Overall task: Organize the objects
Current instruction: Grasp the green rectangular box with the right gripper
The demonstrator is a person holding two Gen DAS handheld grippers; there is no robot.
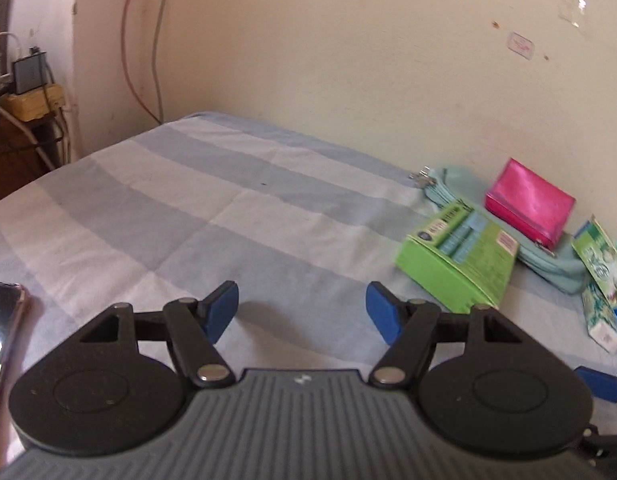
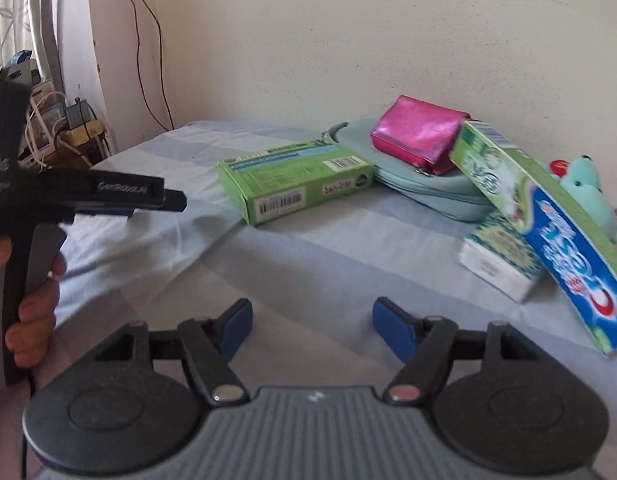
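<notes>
My left gripper [image 1: 302, 312] stands open over the striped bedsheet [image 1: 228, 208], nothing between its blue pads. My right gripper [image 2: 312, 328] is open too, over bare sheet. Ahead of it lie a green box [image 2: 296, 184], a pink pouch [image 2: 418, 140] resting on a light blue pouch [image 2: 428, 192], a toothpaste box [image 2: 548, 224] leaning on a small white-and-green box [image 2: 500, 260], and a teal plush toy [image 2: 588, 188]. In the left wrist view the green box [image 1: 456, 256] and pink pouch [image 1: 528, 204] sit to the right of the left gripper.
A hand [image 2: 32, 304] holds the left gripper [image 2: 176, 202] at the left of the right wrist view. A phone [image 1: 4, 320] lies at the bed's left edge. The wall [image 1: 348, 60] runs behind the objects. A cluttered stand with cables [image 1: 28, 92] is beyond the far left corner.
</notes>
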